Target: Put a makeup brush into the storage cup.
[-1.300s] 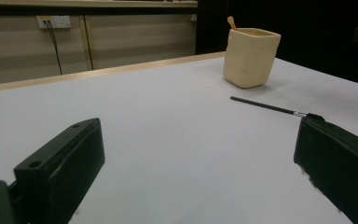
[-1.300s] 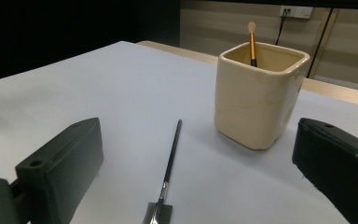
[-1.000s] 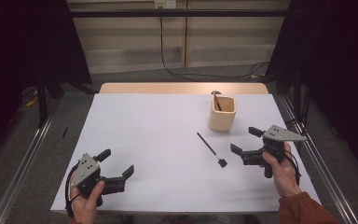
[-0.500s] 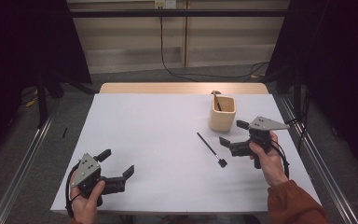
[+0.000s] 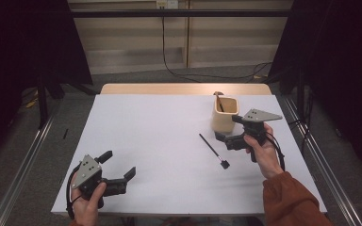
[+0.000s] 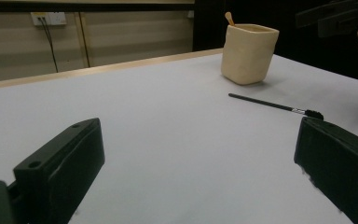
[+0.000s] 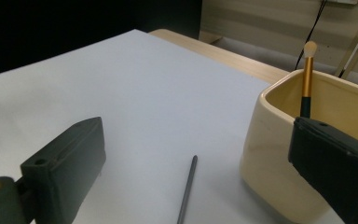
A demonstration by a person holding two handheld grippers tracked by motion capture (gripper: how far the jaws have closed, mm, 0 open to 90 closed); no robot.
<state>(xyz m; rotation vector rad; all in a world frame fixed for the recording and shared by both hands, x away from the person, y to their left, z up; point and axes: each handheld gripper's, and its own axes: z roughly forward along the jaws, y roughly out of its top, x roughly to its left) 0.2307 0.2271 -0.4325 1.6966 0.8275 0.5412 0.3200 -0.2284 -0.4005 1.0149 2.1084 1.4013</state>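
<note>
The right tool (image 5: 227, 130) has moved up beside the cup (image 5: 225, 114), jaws wide apart, holding nothing.

A wide stretch of bare white table (image 5: 160, 136) lies open between the two grippers. At the right, a cream cup (image 5: 225, 113) stands close before the right gripper (image 5: 226, 133), and a thin black brush (image 5: 213, 150) lies flat on the table just beside it.

A thin black brush (image 5: 212, 150) lies flat beside the cream cup (image 5: 225, 114).
</note>
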